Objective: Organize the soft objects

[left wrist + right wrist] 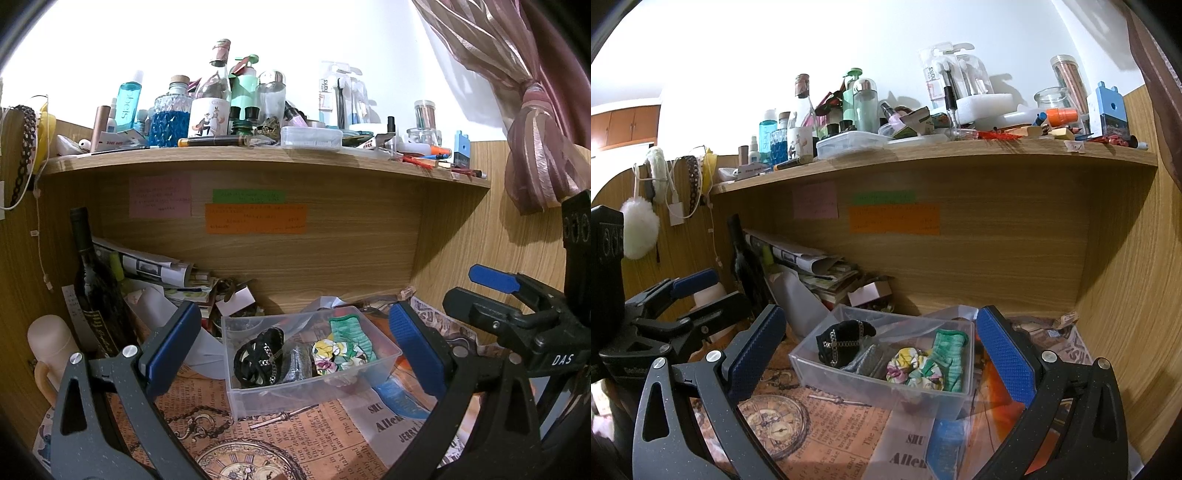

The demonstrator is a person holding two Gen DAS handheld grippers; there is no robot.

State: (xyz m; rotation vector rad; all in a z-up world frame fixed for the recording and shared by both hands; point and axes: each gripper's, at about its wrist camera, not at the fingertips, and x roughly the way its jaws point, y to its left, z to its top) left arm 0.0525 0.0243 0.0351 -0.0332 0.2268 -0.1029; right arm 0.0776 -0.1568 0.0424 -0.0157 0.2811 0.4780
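Observation:
A clear plastic box (258, 397) (820, 369) stands on the newspaper-print desk mat. In it lie a black scrunchie with a chain (258, 356) (842, 341), a grey glittery piece (297, 363) (866, 360), a floral scrunchie (332, 356) (914, 369) and a green striped cloth (349, 332) (949, 354). My left gripper (293, 352) is open and empty, its jaws either side of the box. My right gripper (881, 356) is open and empty, also facing the box. Each gripper shows at the edge of the other's view, the right one (517, 306) and the left one (665, 314).
A dark wine bottle (94, 291) (748, 266), rolled papers (147, 264) and a pale mug (51, 354) stand left of the box. A wooden shelf (258, 158) (923, 155) overhead is crowded with bottles and jars. A clear plastic sleeve with a blue item (399, 400) (945, 443) lies right of the box.

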